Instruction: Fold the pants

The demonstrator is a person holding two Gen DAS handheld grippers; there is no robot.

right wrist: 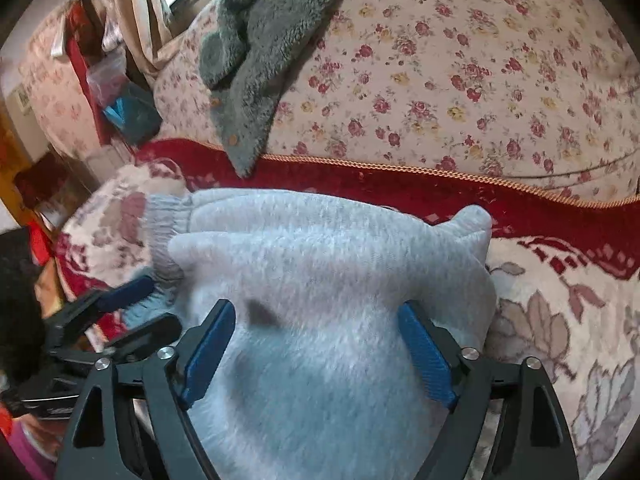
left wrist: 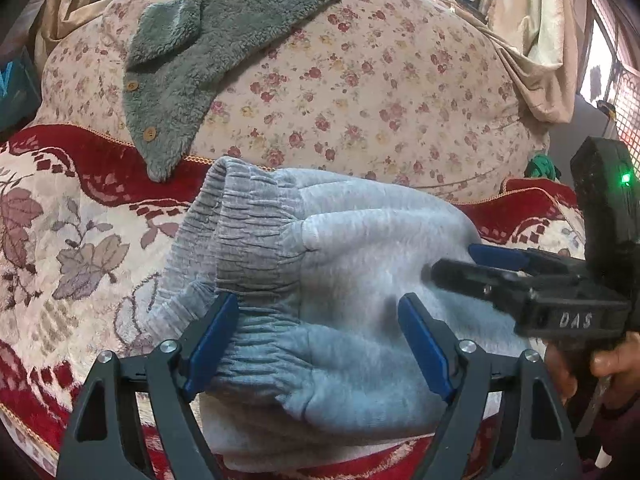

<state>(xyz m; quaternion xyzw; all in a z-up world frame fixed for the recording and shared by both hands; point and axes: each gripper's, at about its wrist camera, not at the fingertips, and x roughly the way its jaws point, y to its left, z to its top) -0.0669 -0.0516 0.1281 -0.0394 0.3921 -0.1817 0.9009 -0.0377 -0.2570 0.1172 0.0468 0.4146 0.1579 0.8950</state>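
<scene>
Looking down both grippers, we see the pants (left wrist: 360, 248) lying as a thick grey bundle on the red floral blanket (left wrist: 60, 240), ribbed waistband to the left, so they seem already folded and set down to rest flat. Our left gripper (left wrist: 320, 340) tilts down over the waistband end, fingers (left wrist: 212, 340) spread wide on either side of the cloth without pinching it. Our right gripper (right wrist: 320, 348) tilts down likewise over the plain end, fingers (right wrist: 424, 352) spread, holding nothing; from the left view it reaches in sideways, a hand (left wrist: 600, 364) on its handle. A green fleece (left wrist: 180, 60) lies behind on the flowered quilt (left wrist: 380, 92)
</scene>
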